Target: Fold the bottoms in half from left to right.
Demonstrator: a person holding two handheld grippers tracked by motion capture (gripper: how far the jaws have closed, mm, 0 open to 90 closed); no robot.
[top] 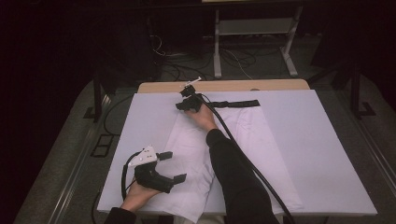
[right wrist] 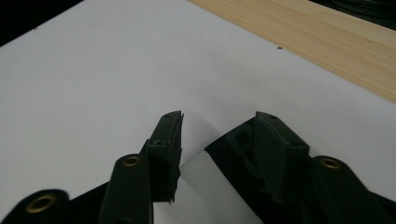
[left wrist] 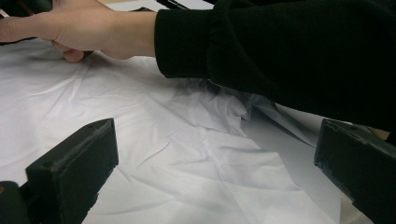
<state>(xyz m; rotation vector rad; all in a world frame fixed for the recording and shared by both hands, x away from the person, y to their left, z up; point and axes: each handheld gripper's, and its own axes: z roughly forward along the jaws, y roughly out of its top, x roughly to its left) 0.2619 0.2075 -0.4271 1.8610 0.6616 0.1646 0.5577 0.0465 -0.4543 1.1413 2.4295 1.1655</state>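
Note:
A white garment (top: pixel 187 149) lies spread on the white mat (top: pixel 327 154), creased around a seam (left wrist: pixel 224 163). My right gripper (top: pixel 184 105) rests at the garment's far edge, its hand and dark sleeve (top: pixel 233 177) stretched over the cloth. In the right gripper view its jaws (right wrist: pixel 217 123) stand partly closed with a narrow gap, and a white fold of cloth (right wrist: pixel 198 172) lies between them; the pads do not press on it. My left gripper (top: pixel 175 165) hovers over the near left of the garment with its jaws (left wrist: pixel 215 140) wide apart and nothing in them.
A black strip (top: pixel 236 103) lies on the mat just right of the right gripper. The wooden table edge (top: pixel 224 86) runs behind the mat (right wrist: pixel 327 42). A thick black cable (top: pixel 243 154) trails along the right arm. Cables and a metal stand (top: pixel 254 42) sit on the floor beyond.

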